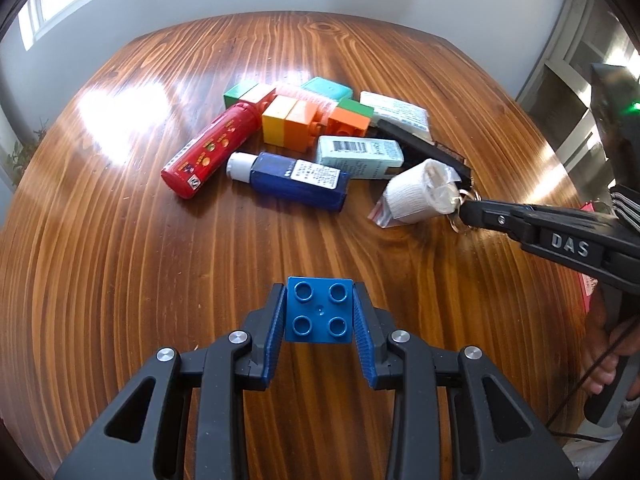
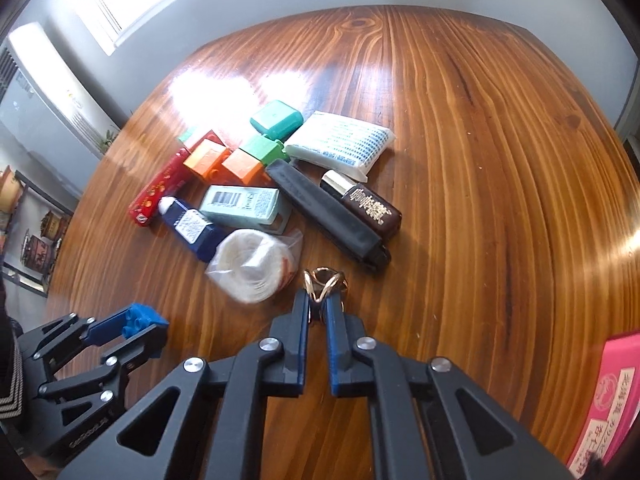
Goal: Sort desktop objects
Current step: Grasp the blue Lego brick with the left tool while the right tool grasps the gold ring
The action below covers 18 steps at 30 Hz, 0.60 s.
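Note:
My left gripper (image 1: 320, 304) is shut on a blue toy brick (image 1: 319, 310), held above the table near its front; it also shows in the right wrist view (image 2: 140, 320). My right gripper (image 2: 318, 300) is shut on a metal ring puzzle (image 2: 323, 280), beside a bagged white bandage roll (image 2: 252, 264). The pile holds a red tube (image 1: 212, 150), a blue bottle (image 1: 292, 180), orange and green bricks (image 1: 296, 124), a pale box (image 1: 360, 152) and a black case (image 2: 328, 216).
A brown bottle (image 2: 368, 208), a white tissue pack (image 2: 340, 144) and a teal case (image 2: 276, 120) lie at the pile's far side. A pink box (image 2: 608, 400) sits at the right edge of the wooden table (image 2: 500, 160).

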Motion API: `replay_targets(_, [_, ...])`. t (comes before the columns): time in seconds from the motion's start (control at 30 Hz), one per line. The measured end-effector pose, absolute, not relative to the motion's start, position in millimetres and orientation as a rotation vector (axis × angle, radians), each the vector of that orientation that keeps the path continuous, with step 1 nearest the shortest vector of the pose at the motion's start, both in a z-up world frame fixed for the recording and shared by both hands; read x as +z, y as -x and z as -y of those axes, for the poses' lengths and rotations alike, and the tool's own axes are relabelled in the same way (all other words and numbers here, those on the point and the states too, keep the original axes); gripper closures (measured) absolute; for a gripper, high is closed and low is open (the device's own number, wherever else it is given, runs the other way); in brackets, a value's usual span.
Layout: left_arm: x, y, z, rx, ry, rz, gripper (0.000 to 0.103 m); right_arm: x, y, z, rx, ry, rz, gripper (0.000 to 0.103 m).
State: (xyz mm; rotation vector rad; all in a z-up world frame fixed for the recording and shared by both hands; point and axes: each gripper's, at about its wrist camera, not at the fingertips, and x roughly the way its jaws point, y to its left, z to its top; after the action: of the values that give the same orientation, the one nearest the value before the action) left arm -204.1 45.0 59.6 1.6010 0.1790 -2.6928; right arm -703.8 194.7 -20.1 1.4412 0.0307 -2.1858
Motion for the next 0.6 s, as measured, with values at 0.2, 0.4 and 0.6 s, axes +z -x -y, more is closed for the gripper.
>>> replay_targets(0.2, [67.6,200.3,-58.9,-2.719,-1.592,-0.141,0.068,-10.7,689.4,-209.7,-2.189,-1.409,0.01,0.096])
replay_targets(0.4, [74.3,198.3,-76.7,-2.744,-1.585,-0.115,0.068,0.3,674.3,-229.3,-2.204,-1.38,0.007,0.096])
replay_targets(0.6, [80.0,193.8,-88.7,-2.76,-1.57,-0.107,0.068,-5.0,681.2,-242.6,-2.17,-1.434,0.11,0.088])
